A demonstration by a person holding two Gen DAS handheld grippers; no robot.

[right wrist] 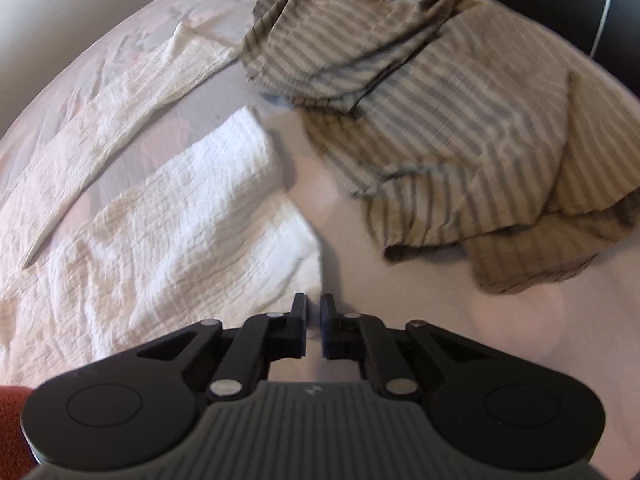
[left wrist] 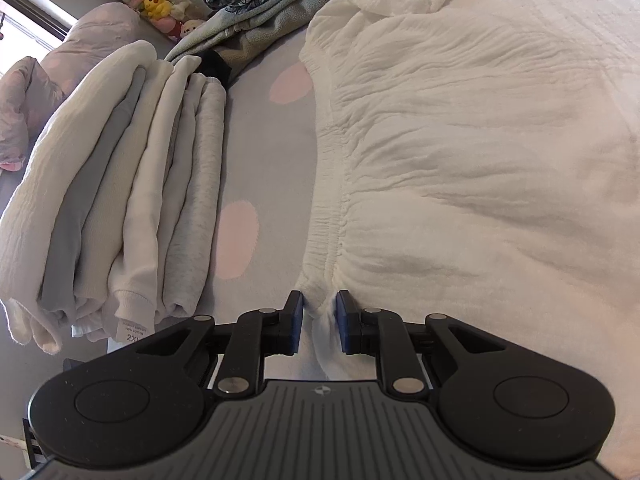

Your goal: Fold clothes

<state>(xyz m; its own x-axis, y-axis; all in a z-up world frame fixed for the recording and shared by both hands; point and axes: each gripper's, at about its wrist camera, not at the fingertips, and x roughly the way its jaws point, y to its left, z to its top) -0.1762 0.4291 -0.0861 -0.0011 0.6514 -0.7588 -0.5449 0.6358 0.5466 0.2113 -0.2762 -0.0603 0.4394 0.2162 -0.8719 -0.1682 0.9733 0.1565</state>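
Left wrist view: the left gripper (left wrist: 319, 312) pinched the elastic hem of the white crinkled garment (left wrist: 460, 140), spread across the bed (left wrist: 264, 148) beside a stack of folded clothes (left wrist: 120, 200). The right gripper (right wrist: 314, 312) was closed on nothing, just beside the garment's corner, near a striped shirt (right wrist: 460, 128).

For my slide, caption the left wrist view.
Left gripper pinches the elastic waistband corner of a white crinkled garment beside a stack of folded clothes.
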